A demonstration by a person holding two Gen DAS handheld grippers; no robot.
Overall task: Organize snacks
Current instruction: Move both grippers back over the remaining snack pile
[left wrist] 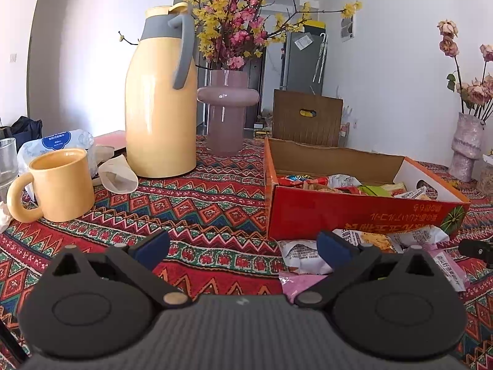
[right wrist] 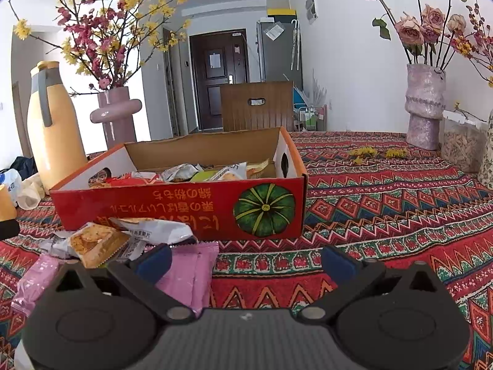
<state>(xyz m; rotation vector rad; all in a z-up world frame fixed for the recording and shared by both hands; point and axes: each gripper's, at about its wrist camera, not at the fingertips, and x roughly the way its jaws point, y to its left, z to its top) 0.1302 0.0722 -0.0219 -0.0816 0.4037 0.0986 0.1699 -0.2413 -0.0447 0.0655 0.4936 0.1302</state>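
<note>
Both grippers hang low over the patterned bench, jaws apart and empty: the left gripper [left wrist: 243, 246] and the right gripper [right wrist: 246, 260]. Loose snack packets [right wrist: 101, 242] lie just near of the red cardboard box [right wrist: 185, 206], which already holds more snacks.

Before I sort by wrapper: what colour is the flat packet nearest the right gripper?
Pink packet; clearest in the right wrist view.

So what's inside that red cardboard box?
The red cardboard box holds a jumble of snack packets, red, silver and green wrappers showing. Anything beneath them, and the box floor, is hidden by its front wall.
</note>
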